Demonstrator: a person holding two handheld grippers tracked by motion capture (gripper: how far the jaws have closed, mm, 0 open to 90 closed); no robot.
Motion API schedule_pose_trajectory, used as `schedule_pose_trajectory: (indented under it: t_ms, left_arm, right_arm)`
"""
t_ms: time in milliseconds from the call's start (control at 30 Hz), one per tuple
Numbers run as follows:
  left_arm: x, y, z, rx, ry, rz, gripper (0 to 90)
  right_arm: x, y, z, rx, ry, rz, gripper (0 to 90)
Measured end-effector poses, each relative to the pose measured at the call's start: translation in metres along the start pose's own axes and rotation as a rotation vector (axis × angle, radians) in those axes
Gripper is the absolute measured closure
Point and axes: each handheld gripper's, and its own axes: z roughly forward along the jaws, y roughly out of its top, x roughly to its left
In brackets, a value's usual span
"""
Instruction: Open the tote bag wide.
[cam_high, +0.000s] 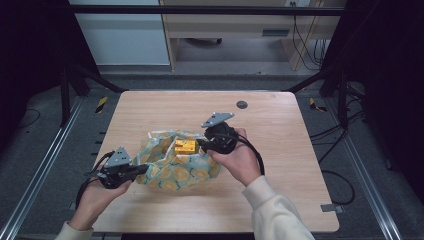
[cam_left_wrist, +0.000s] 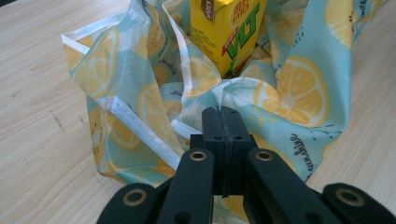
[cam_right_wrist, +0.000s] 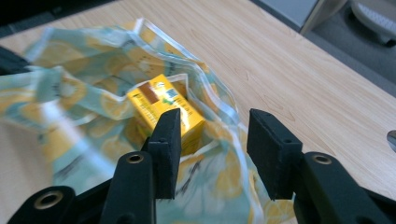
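Note:
A lemon-print cloth bag (cam_high: 175, 165) lies crumpled in the middle of the wooden table (cam_high: 280, 125). A yellow drink carton (cam_high: 185, 146) stands inside it, upright in the left gripper view (cam_left_wrist: 229, 32) and also seen in the right gripper view (cam_right_wrist: 163, 109). My left gripper (cam_high: 142, 169) is shut on the bag's near-left edge (cam_left_wrist: 243, 93), jaws pressed together (cam_left_wrist: 221, 116). My right gripper (cam_high: 202, 145) stands open at the bag's right side, close to the carton, with bag fabric (cam_right_wrist: 219, 177) below its jaws (cam_right_wrist: 212, 140) and nothing held.
A round dark grommet (cam_high: 242, 104) sits near the table's far edge. Black frame rails run along both sides of the table. Desk legs and cables stand on the floor beyond it. Bare wood lies to the right of the bag.

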Motion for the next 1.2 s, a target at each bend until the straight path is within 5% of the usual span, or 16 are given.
schedule_pose_trajectory:
  t_ms: [233, 400, 667, 867, 1200]
  left_arm:
    - [0.000, 0.000, 0.000, -0.003, -0.003, 0.000, 90.0]
    - [-0.001, 0.000, 0.000, -0.002, -0.005, 0.001, 90.0]
    - [-0.003, -0.001, 0.001, 0.011, -0.001, 0.014, 90.0]
    - [-0.001, -0.003, 0.000, 0.016, 0.008, 0.012, 90.0]
    - [-0.005, -0.009, -0.001, 0.033, 0.012, 0.017, 90.0]
  right_arm:
    - [-0.007, 0.004, 0.038, 0.162, -0.009, -0.009, 57.9]
    - [-0.007, 0.000, 0.041, 0.222, -0.004, -0.037, 87.9]
    - [-0.006, 0.012, 0.017, 0.023, -0.037, -0.035, 90.0]
    - [0.004, 0.012, -0.024, -0.150, -0.013, -0.035, 90.0]
    - [0.016, -0.033, -0.065, -0.196, 0.035, 0.004, 90.0]
